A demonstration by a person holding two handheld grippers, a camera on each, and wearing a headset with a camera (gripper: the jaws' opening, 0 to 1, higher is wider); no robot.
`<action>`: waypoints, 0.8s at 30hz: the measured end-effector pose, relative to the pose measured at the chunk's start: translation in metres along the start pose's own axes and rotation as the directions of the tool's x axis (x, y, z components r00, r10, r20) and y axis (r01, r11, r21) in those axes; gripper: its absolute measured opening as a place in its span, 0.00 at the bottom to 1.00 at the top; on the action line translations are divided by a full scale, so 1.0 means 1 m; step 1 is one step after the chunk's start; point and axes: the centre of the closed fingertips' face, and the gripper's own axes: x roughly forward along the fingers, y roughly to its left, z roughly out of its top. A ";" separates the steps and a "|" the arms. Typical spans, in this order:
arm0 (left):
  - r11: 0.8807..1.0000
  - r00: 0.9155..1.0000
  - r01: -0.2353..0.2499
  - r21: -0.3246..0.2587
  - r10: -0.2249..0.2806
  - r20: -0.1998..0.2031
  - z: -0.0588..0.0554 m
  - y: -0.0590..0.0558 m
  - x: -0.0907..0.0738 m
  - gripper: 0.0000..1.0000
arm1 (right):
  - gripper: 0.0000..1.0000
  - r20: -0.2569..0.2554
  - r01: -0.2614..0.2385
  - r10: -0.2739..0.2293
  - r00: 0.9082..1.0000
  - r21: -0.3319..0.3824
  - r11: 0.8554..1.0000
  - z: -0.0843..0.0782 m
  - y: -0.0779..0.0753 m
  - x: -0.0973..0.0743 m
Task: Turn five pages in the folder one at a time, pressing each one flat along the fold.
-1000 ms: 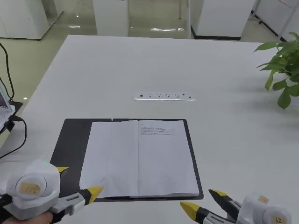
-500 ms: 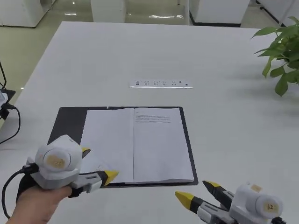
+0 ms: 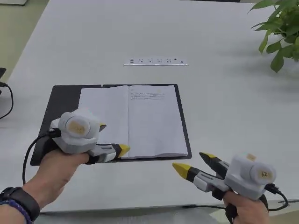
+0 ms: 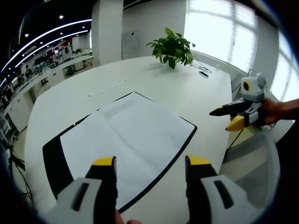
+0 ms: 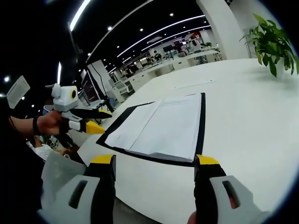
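A black folder (image 3: pixel 61 106) lies open and flat on the white table, with white pages (image 3: pixel 154 122) spread either side of the fold. My left gripper (image 3: pixel 112 137) hovers open over the folder's near left corner, nothing between its yellow-tipped fingers. My right gripper (image 3: pixel 193 161) is open above bare table, just off the folder's near right corner. From the left gripper view, the folder (image 4: pixel 128 133) lies ahead of the open left gripper (image 4: pixel 151 161), and the right gripper (image 4: pixel 231 116) comes in from the right. From the right gripper view, the folder (image 5: pixel 161 125) lies beyond the open right gripper (image 5: pixel 154 160), with the left gripper (image 5: pixel 88 120) at the left.
A white power strip (image 3: pixel 156 61) lies behind the folder. A potted plant (image 3: pixel 280 28) stands at the far right. A black cable (image 3: pixel 8 95) hangs off the table's left side. The table's near edge (image 3: pixel 140 205) runs just under both hands.
The head camera has tilted down. My left gripper has moved up and right, over the folder's near left corner. The right gripper has come up slightly. The pages lie as before.
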 end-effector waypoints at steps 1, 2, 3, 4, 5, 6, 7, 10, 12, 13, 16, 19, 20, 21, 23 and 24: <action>1.000 1.000 0.011 0.002 -0.011 -0.006 0.000 -0.005 0.006 0.58 | 0.67 -0.003 0.000 0.000 1.000 0.001 1.000 -0.001 0.000 0.000; 1.000 1.000 0.021 0.004 -0.021 -0.009 0.001 -0.008 0.010 0.58 | 0.67 -0.005 -0.001 0.001 1.000 0.001 1.000 -0.002 0.000 0.000; 0.999 0.999 0.033 0.010 -0.033 -0.012 0.003 -0.014 0.015 0.58 | 0.67 -0.007 -0.001 0.001 1.000 0.003 1.000 -0.002 0.001 0.000; 0.999 0.999 0.041 0.013 -0.040 -0.015 0.003 -0.015 0.021 0.58 | 0.67 -0.008 0.000 0.000 1.000 0.004 1.000 -0.003 0.001 0.000; 0.998 0.998 0.056 0.019 -0.056 -0.019 0.004 -0.018 0.028 0.58 | 0.67 -0.009 0.000 0.000 1.000 0.006 1.000 -0.003 0.001 -0.001; 0.998 0.998 0.067 0.019 -0.067 -0.020 0.005 -0.021 0.033 0.58 | 0.67 -0.010 0.000 0.000 1.000 0.008 1.000 -0.003 0.000 -0.001; 0.997 0.997 0.080 0.014 -0.079 -0.022 0.005 -0.024 0.038 0.57 | 0.66 -0.009 0.001 -0.001 1.000 0.013 1.000 -0.003 0.000 -0.001; 0.995 0.995 0.097 -0.006 -0.097 -0.032 0.005 -0.032 0.054 0.56 | 0.65 -0.007 0.002 -0.002 1.000 0.025 1.000 -0.002 -0.001 -0.001; 0.994 0.994 0.106 -0.004 -0.106 -0.036 0.007 -0.039 0.063 0.56 | 0.65 -0.008 0.005 -0.005 1.000 0.023 1.000 -0.001 -0.002 -0.002; 0.994 0.993 0.112 0.000 -0.112 -0.036 0.008 -0.042 0.068 0.56 | 0.65 -0.006 0.006 -0.006 1.000 0.026 1.000 -0.001 -0.002 -0.002; 0.992 0.991 0.128 -0.022 -0.129 -0.035 0.009 -0.049 0.080 0.55 | 0.64 -0.007 0.007 -0.007 1.000 0.035 0.999 -0.002 -0.004 -0.003; 0.991 0.991 0.122 -0.053 -0.125 -0.044 0.006 -0.051 0.088 0.55 | 0.63 -0.017 0.001 0.000 1.000 0.036 0.999 -0.004 -0.004 -0.003; 0.991 0.991 0.124 -0.057 -0.126 -0.046 0.005 -0.053 0.091 0.55 | 0.62 -0.019 -0.001 0.002 1.000 0.037 0.999 -0.005 -0.004 -0.004; 0.991 0.991 0.124 -0.058 -0.127 -0.047 0.005 -0.054 0.093 0.55 | 0.62 -0.020 -0.002 0.003 1.000 0.038 0.999 -0.005 -0.004 -0.004; 0.991 0.991 0.120 -0.063 -0.123 -0.043 0.007 -0.057 0.098 0.55 | 0.62 -0.023 -0.005 0.006 1.000 0.044 0.999 -0.006 -0.004 -0.004; 0.991 0.992 0.119 -0.065 -0.122 -0.040 0.008 -0.058 0.099 0.56 | 0.62 -0.025 -0.005 0.007 1.000 0.045 0.999 -0.007 -0.004 -0.004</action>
